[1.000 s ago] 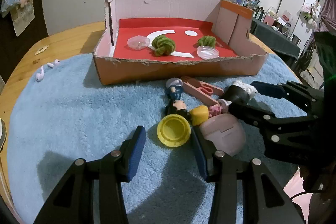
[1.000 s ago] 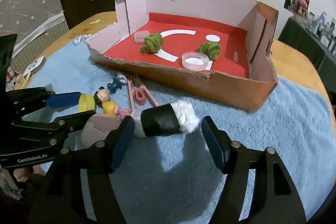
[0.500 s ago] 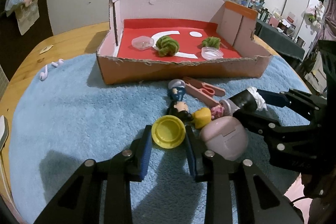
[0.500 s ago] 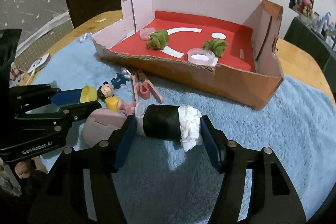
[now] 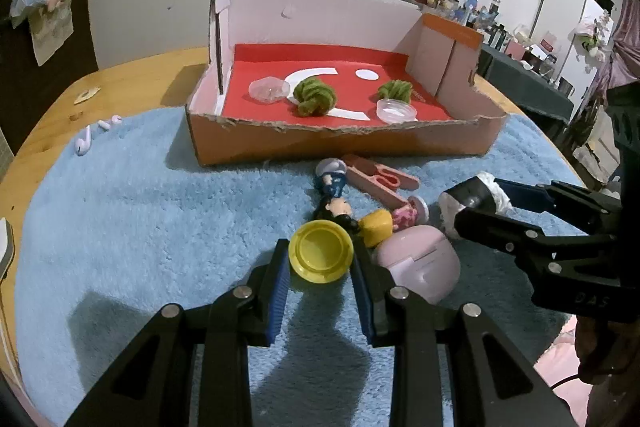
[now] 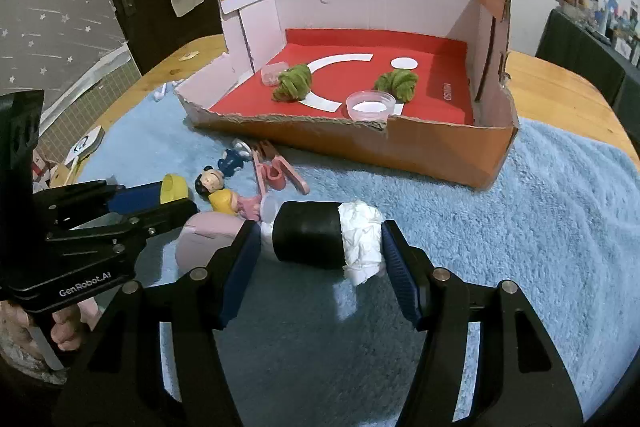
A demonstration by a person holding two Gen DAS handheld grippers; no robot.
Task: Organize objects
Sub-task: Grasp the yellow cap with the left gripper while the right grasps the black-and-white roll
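Observation:
A yellow cap (image 5: 322, 251) lies on the blue rug (image 5: 140, 227), and my left gripper (image 5: 320, 261) is shut on it, a blue pad pressed on each side. In the right wrist view my right gripper (image 6: 318, 241) is shut on a black roll (image 6: 310, 241) stuffed with white tissue, gripped end to end. Between the two lie a pink case (image 5: 418, 265), two small dolls (image 5: 340, 207) and pink scissors (image 5: 380, 179). The open cardboard box (image 5: 340, 147) with a red floor stands just behind them.
Inside the box sit two green yarn knots (image 5: 314, 97) and two clear lids (image 5: 396, 111). White earbuds (image 5: 84, 145) lie at the rug's far left edge. The wooden table (image 5: 132, 83) shows around the rug. A hand (image 6: 64, 331) holds the left gripper.
Both pairs of jaws have closed: the left onto the yellow cap, the right onto the black roll. Neither hand has shifted much.

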